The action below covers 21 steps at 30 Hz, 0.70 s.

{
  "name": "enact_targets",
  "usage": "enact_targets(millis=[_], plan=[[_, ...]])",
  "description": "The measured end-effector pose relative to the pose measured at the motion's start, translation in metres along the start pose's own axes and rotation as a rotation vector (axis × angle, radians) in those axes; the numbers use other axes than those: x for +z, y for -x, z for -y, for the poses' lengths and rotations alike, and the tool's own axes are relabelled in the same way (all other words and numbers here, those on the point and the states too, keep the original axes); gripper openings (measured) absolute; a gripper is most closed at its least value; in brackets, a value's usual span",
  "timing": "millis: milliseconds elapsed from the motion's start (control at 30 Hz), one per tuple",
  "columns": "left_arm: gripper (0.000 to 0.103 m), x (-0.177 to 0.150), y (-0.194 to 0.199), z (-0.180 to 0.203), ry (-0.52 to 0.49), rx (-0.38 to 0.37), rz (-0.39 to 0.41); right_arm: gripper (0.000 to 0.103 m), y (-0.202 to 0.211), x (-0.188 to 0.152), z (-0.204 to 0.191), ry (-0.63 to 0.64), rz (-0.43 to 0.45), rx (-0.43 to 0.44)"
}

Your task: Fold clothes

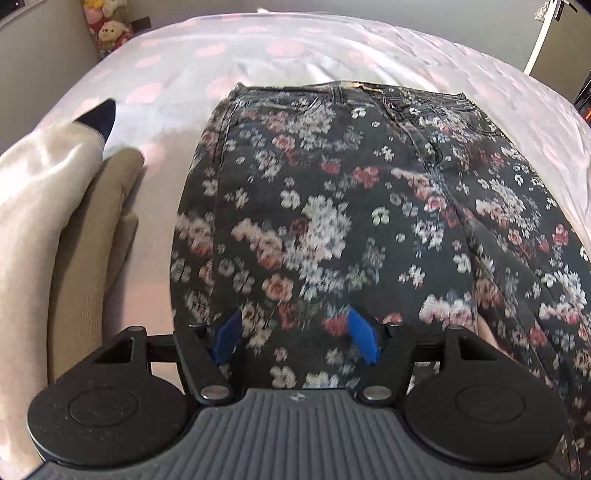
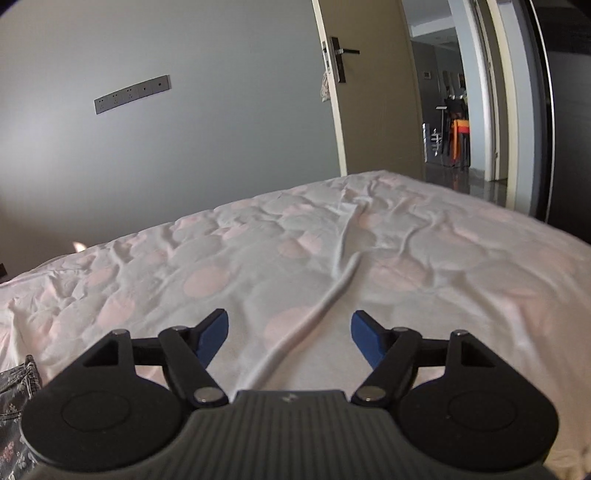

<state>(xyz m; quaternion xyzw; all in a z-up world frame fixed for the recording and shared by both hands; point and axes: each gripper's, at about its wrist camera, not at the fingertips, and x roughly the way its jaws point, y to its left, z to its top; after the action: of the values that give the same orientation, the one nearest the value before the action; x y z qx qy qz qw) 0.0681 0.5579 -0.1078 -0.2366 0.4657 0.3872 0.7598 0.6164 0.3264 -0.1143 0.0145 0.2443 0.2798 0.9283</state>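
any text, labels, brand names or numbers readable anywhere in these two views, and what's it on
No readable text in either view.
Left gripper body: a small round emblem, no letters legible.
Right gripper body: a small mark, too blurred to read.
Floral jeans: waistband patch too small and blurred to read.
Wall socket strip: no legible markings.
Plush toys: no text visible.

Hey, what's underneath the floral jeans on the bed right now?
The floral jeans lie flat on the pink-dotted bedsheet, which shows all around them. Whatever sits directly beneath the denim is covered, so nothing else can be confirmed.
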Motion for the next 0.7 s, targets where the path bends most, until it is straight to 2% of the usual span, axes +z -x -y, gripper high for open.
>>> enact_targets(millis=[100, 167, 300, 400, 467, 600, 700], plan=[[0.062, 0.008, -0.005, 0.013, -0.017, -0.002, -0.001, 0.076, -0.007, -0.012, 0.005, 0.022, -0.026, -0.035], [0.062, 0.012, -0.009, 0.023, -0.032, -0.005, -0.002, 0.083, -0.007, -0.02, 0.013, 0.022, -0.039, -0.056], [0.062, 0.015, -0.013, 0.042, -0.052, -0.023, 0.003, 0.089, -0.011, -0.035, 0.022, 0.097, -0.092, -0.172], [0.062, 0.014, -0.011, 0.051, -0.051, -0.038, 0.007, 0.092, -0.008, -0.047, 0.026, 0.175, -0.101, -0.252], [0.062, 0.013, -0.007, 0.054, -0.049, -0.046, 0.008, 0.092, -0.001, -0.051, 0.035, 0.181, -0.091, -0.29], [0.062, 0.011, 0.009, 0.054, -0.063, -0.026, 0.021, 0.096, 0.017, -0.054, 0.072, 0.121, -0.123, -0.436], [0.062, 0.01, 0.022, 0.05, -0.049, -0.005, 0.035, 0.096, 0.04, -0.059, 0.105, 0.043, -0.126, -0.481]])
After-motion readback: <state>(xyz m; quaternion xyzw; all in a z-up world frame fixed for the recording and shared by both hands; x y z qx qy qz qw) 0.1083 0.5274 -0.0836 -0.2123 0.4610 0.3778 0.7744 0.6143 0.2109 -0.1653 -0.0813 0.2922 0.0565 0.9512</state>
